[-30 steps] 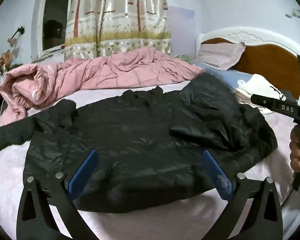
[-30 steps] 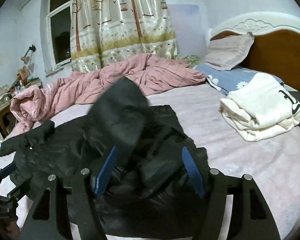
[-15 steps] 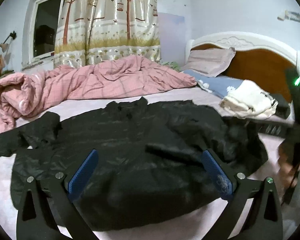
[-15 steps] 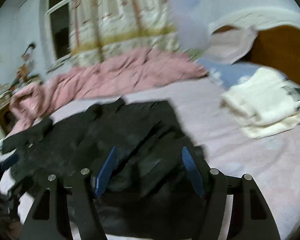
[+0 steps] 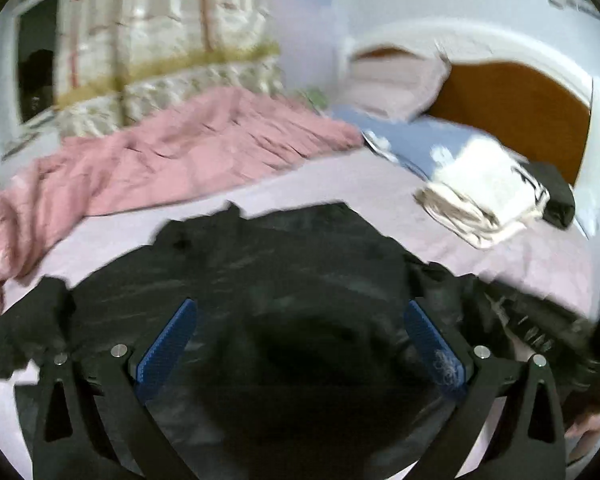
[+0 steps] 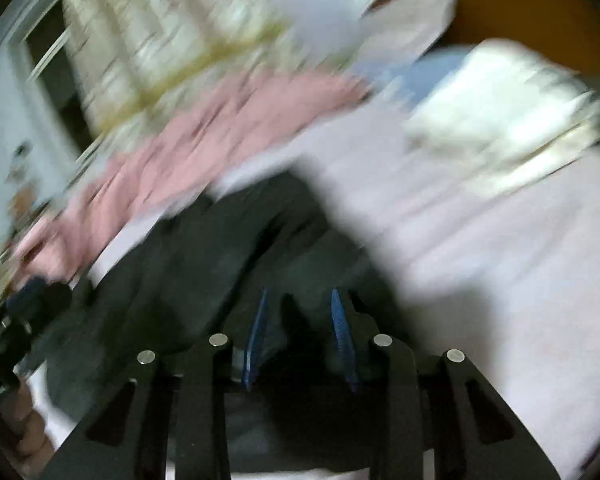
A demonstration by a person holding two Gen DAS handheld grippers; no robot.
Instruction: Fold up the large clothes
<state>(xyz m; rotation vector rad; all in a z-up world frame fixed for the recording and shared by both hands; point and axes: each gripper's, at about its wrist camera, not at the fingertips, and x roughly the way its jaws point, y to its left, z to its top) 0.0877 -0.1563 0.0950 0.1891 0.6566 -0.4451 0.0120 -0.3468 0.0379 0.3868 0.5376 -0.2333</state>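
A black puffer jacket (image 5: 268, 280) lies spread on the pale pink bed sheet (image 5: 360, 184), one sleeve folded over its body. My left gripper (image 5: 300, 320) is open, its blue pads wide apart above the jacket's lower middle. In the right wrist view, which is heavily blurred, the jacket (image 6: 204, 248) lies ahead and my right gripper (image 6: 298, 312) has its blue pads narrowed with dark jacket fabric between them at the jacket's right edge. The right gripper also shows at the right edge of the left wrist view (image 5: 540, 328).
A pink quilt (image 5: 172, 160) is bunched along the far left of the bed. Folded white clothes (image 5: 484, 188) and a dark folded item (image 5: 556, 200) lie near the blue pillow (image 5: 412, 136) and the wooden headboard (image 5: 520, 108). Curtain and window stand behind.
The right gripper let the sleeve down onto the jacket, swung down to the jacket's right edge and narrowed its jaws on fabric. The left gripper moved lower and closer over the jacket.
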